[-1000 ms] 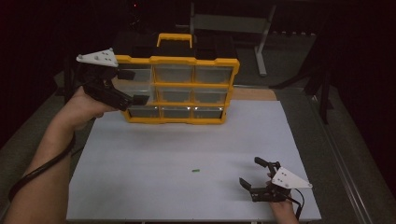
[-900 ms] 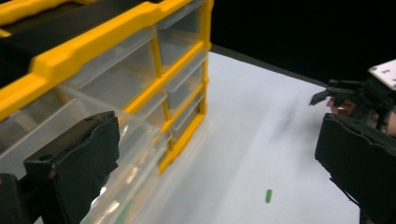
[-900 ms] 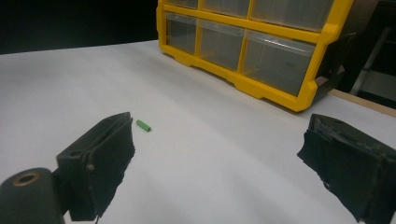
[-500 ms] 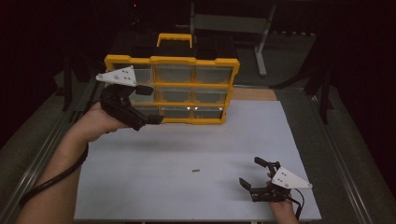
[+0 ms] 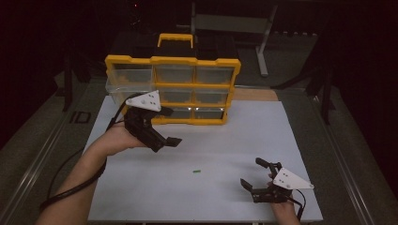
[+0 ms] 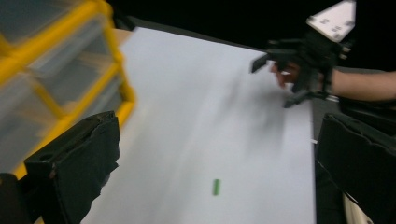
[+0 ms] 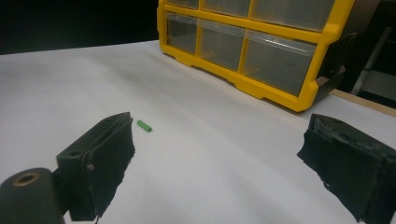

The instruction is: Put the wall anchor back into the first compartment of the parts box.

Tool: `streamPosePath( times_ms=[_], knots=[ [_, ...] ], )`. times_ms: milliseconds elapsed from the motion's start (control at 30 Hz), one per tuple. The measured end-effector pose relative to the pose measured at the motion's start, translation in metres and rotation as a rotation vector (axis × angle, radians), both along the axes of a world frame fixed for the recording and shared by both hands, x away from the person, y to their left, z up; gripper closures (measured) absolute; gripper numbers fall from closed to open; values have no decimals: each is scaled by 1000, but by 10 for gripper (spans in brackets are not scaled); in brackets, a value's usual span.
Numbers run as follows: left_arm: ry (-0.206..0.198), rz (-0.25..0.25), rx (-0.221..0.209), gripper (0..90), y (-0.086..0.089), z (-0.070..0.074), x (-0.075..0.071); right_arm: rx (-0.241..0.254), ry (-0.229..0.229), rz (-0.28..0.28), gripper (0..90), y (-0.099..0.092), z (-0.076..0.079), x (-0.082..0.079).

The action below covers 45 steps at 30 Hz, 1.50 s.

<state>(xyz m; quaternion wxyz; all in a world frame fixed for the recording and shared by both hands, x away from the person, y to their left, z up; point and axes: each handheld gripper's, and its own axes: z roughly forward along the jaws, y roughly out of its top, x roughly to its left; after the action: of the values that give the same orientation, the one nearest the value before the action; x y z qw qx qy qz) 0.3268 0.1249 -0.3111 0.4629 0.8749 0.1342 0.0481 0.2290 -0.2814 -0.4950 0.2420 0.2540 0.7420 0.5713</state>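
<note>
Dark room; a grey metal stand (image 5: 263,28), perhaps a bench, behind.

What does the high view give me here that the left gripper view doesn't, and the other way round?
High view alone: the whole yellow organizer with its carry handle, its top-left drawer apparently pulled out, the left gripper from outside, and the person's left forearm.
Left gripper view alone: its own two black jaws close up, wide apart with nothing between them.
Shared: the small green piece lying loose on the white sheet, the open right gripper, and part of the organizer.
</note>
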Motion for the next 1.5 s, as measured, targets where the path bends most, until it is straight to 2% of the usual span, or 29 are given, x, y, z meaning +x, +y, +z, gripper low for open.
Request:
streamPosePath(
  times_ms=[33,67,500,600,633,933,967,1000,1100,1267,1300,1400,1433,1500],
  knots=[
    [9,-18,1,0,-3,-6,-1,0,1,2,85,0,0,0],
    [9,-18,1,0,-3,-6,-1,0,1,2,85,0,0,0],
    [52,-86,-25,0,-27,-51,-11,3,2,1,85,0,0,0],
    [57,-90,-20,0,-31,-57,-12,1,0,2,85,0,0,0],
    [64,-93,-21,0,-35,-66,-13,3,2,1,85,0,0,-1],
    [92,-109,-29,0,-45,-91,-16,3,0,4,85,-1,0,0],
    [100,-118,-33,0,-47,-98,-17,3,1,3,85,0,0,0],
    [100,-118,-33,0,-47,-98,-17,3,1,3,85,0,0,0],
    [116,-128,-23,0,-51,-111,-17,4,4,3,85,0,0,-1],
    [118,-131,-20,4,-55,-123,-17,3,4,4,85,0,0,-1],
    [125,-131,-17,5,-57,-130,-17,3,4,4,85,0,0,-1],
    [119,-127,-10,32,-58,-135,-17,3,4,3,85,0,0,-1],
    [134,-123,-1,32,-60,-145,-16,5,5,3,85,0,0,-1],
    [144,-125,11,66,-60,-153,-14,5,7,3,85,0,0,-1]
  ],
)
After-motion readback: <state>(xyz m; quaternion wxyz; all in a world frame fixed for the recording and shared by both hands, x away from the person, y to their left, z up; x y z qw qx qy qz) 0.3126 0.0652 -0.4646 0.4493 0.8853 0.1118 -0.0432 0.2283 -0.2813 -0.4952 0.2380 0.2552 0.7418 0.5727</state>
